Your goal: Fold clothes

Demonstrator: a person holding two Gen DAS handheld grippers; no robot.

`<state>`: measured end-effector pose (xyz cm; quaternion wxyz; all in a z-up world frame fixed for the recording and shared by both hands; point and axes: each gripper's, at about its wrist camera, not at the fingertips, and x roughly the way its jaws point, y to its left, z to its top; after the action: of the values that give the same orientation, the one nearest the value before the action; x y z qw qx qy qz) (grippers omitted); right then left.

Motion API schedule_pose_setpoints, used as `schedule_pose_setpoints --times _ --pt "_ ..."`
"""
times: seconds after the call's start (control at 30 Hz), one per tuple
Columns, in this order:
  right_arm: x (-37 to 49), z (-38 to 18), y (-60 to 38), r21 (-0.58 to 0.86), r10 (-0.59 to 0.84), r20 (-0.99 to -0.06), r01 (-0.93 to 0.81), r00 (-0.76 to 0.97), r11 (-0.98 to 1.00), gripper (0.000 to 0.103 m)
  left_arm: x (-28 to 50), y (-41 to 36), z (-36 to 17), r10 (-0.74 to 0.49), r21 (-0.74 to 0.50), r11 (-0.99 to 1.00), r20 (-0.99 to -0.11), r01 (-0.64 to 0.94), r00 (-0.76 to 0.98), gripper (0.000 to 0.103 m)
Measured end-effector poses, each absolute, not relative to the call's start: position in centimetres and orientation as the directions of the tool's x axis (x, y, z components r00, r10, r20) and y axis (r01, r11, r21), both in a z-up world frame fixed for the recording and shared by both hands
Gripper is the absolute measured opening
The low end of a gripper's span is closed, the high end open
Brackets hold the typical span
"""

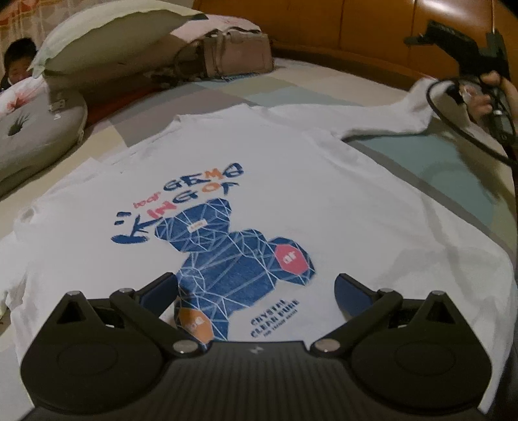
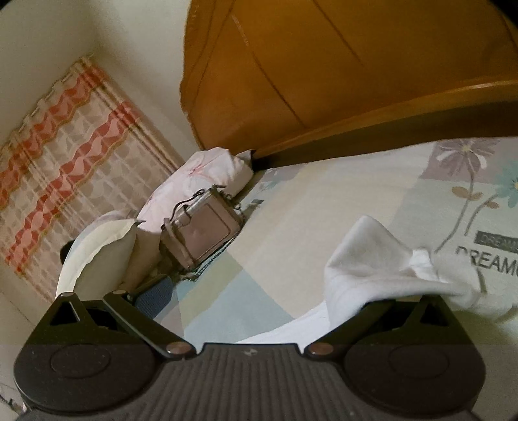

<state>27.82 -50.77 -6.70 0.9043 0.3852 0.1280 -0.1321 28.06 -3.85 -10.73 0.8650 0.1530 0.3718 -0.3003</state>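
Note:
A white T-shirt [image 1: 291, 181] with a blue bear print lies spread flat on the bed, print up. My left gripper [image 1: 255, 288] hovers low over its hem end, jaws wide open and empty. One sleeve [image 1: 398, 116] stretches to the far right, where my right gripper [image 1: 459, 84] is held in a hand. In the right wrist view my right gripper [image 2: 259, 291] has its arms spread wide. The white sleeve [image 2: 372, 259] drapes over its right finger and hides it. Only the left finger [image 2: 155, 291] shows.
A brown bag [image 1: 236, 55] and pillows [image 1: 106, 35] lie at the bed's far end, a round grey cushion [image 1: 35, 132] at left. A wooden headboard [image 1: 356, 22] runs along the far side. A patterned bedsheet [image 2: 291, 210] covers the bed. A curtain [image 2: 64, 162] hangs behind.

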Motion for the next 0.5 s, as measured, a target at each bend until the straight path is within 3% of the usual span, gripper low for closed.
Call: schedule_pose_setpoints --times 0.5 --pt "31.1 -3.7 -45.9 0.583 -0.046 -0.368 0.269 0.929 0.766 0.103 26.6 -2.8 -9.5 -0.426 0.049 0.743 -0.733 0.667 0.530 0.102"
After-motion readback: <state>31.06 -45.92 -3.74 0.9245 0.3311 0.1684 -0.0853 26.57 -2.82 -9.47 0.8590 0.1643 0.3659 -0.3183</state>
